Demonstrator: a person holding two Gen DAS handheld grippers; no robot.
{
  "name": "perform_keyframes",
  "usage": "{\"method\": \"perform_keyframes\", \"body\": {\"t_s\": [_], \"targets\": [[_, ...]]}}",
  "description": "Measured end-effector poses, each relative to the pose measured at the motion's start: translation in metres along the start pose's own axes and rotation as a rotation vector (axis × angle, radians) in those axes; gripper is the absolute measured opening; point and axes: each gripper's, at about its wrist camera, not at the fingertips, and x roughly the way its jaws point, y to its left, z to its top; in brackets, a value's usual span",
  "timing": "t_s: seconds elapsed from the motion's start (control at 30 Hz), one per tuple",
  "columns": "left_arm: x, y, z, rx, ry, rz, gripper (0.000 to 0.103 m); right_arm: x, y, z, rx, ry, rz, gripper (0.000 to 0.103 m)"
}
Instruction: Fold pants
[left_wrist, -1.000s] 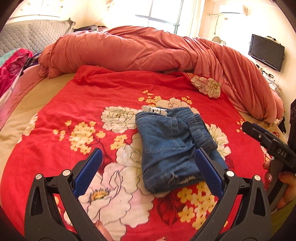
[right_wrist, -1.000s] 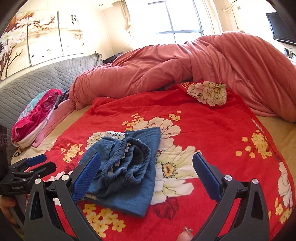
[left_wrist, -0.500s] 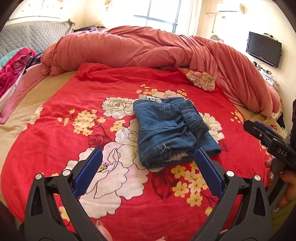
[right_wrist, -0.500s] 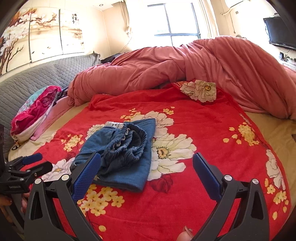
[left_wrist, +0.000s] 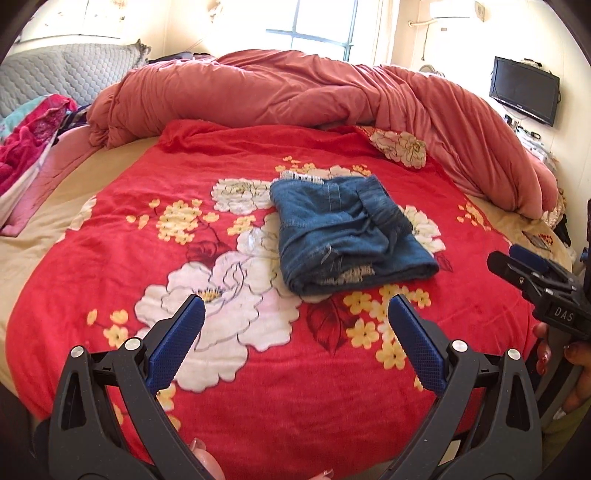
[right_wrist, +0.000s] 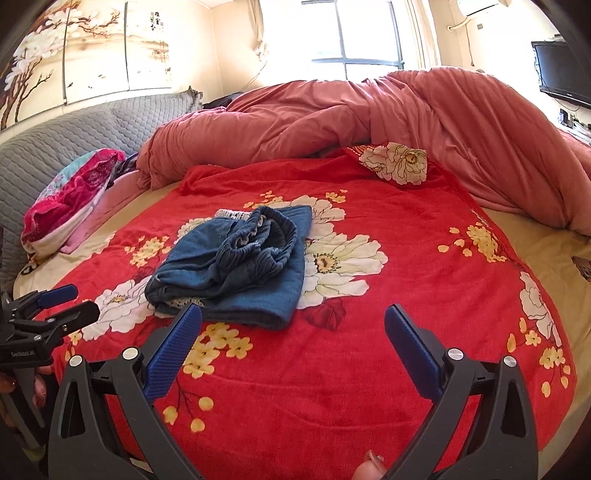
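Note:
Blue denim pants (left_wrist: 343, 236) lie folded into a compact bundle on the red floral blanket (left_wrist: 184, 288), with the elastic waistband bunched on top (right_wrist: 255, 243). My left gripper (left_wrist: 295, 314) hovers open in front of the bundle, well short of it, holding nothing. In the right wrist view the pants (right_wrist: 236, 269) sit ahead and to the left of my right gripper (right_wrist: 293, 323), which is also open and empty. Each gripper shows at the edge of the other's view: the right one (left_wrist: 532, 273) and the left one (right_wrist: 55, 306), both held by a hand.
A rumpled salmon duvet (left_wrist: 314, 92) is heaped along the far side of the bed. A pink and teal cloth pile (right_wrist: 66, 199) lies at the left by the grey quilted headboard (right_wrist: 74, 136). A television (left_wrist: 524, 90) hangs on the right wall.
Both grippers have drawn back from the folded pants toward the near edge of the bed, so the bundle now looks smaller and farther off. The pants have not moved.

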Motion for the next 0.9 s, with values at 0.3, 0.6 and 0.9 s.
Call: {"method": "perform_keyframes", "body": {"t_s": [0.3,0.6,0.9], "targets": [[-0.002,-0.001,-0.017,-0.013,0.039,-0.014,0.093,-0.003,0.006,-0.011,-0.008,0.03,0.003,0.098],[0.004,-0.003,-0.027,-0.037,0.073,-0.02,0.093,0.007,0.0,-0.026,0.021,0.095,-0.008,0.098],[0.006,-0.002,-0.027,-0.048,0.08,-0.013,0.093,0.009,-0.002,-0.029,0.025,0.103,-0.003,0.098]]}}
